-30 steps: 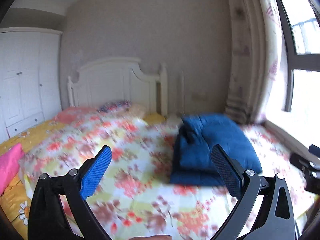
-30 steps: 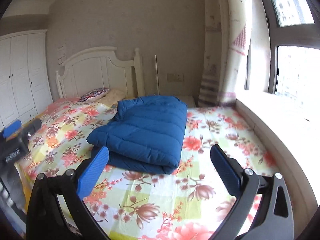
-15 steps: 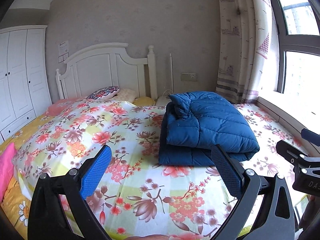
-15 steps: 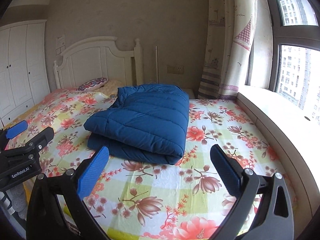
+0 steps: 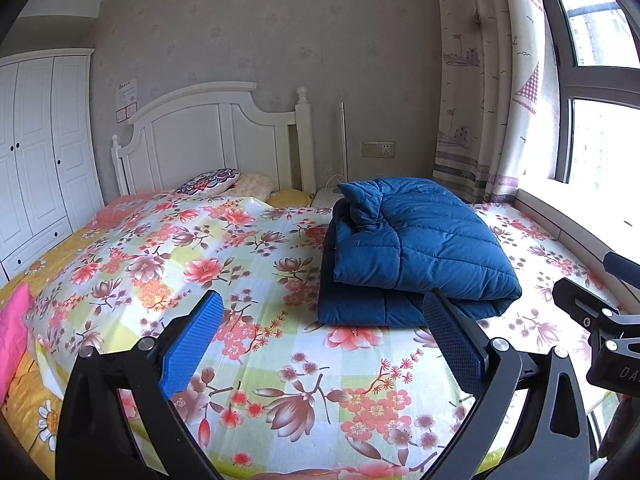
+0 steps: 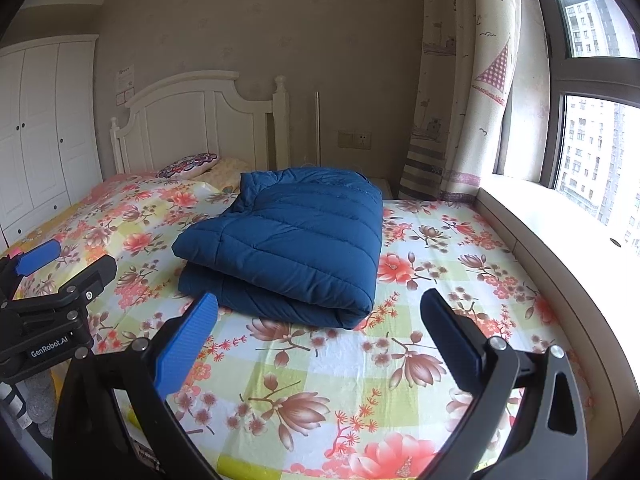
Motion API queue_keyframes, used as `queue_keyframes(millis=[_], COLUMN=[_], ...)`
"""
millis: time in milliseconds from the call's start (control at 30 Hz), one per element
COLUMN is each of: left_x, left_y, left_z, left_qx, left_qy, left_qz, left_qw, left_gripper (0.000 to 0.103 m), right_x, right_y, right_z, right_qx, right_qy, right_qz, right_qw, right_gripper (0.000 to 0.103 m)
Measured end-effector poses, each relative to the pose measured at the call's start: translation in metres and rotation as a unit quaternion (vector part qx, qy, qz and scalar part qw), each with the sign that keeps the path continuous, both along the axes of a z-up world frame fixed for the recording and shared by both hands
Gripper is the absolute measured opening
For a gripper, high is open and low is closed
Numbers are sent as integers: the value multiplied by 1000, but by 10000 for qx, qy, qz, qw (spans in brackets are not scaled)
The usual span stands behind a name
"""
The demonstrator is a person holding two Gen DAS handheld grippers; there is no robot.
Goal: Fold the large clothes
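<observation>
A blue quilted down jacket (image 5: 416,248) lies folded into a thick rectangular bundle on the flowered bed sheet (image 5: 248,272), toward the window side. It also shows in the right wrist view (image 6: 292,240). My left gripper (image 5: 324,336) is open and empty, held above the foot of the bed, short of the jacket. My right gripper (image 6: 320,332) is open and empty, also in front of the jacket and apart from it. The left gripper's body shows at the left edge of the right wrist view (image 6: 52,312).
A white headboard (image 5: 208,140) and pillows (image 5: 212,180) stand at the far end. A white wardrobe (image 5: 36,152) is on the left. A curtain (image 5: 480,80) and a window sill (image 6: 552,232) run along the right. A pink cloth (image 5: 12,328) lies at the bed's left edge.
Both grippers have drawn back and steadied at the foot of the bed; the left view has swung right, so the jacket now sits nearer its centre. The jacket has not moved.
</observation>
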State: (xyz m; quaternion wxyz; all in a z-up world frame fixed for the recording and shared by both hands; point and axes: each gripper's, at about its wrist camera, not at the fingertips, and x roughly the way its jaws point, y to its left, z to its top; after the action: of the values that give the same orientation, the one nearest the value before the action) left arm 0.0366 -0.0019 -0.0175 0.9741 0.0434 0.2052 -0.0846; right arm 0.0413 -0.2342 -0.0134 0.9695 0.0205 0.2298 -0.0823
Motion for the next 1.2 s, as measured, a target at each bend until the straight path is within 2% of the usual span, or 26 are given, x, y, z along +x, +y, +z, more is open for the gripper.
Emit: queue_keyframes(millis=[1200], left_x=[-2], left_y=[3], left_z=[-3], left_qx=[28], left_qy=[-26], left_qz=[-8], left_qw=[10000], left_gripper=[98], right_x=[-3], right_y=[-3], right_z=[7], right_qx=[-280], right_qy=[-197], right_qz=[86], right_qw=[9994], right_gripper=[101])
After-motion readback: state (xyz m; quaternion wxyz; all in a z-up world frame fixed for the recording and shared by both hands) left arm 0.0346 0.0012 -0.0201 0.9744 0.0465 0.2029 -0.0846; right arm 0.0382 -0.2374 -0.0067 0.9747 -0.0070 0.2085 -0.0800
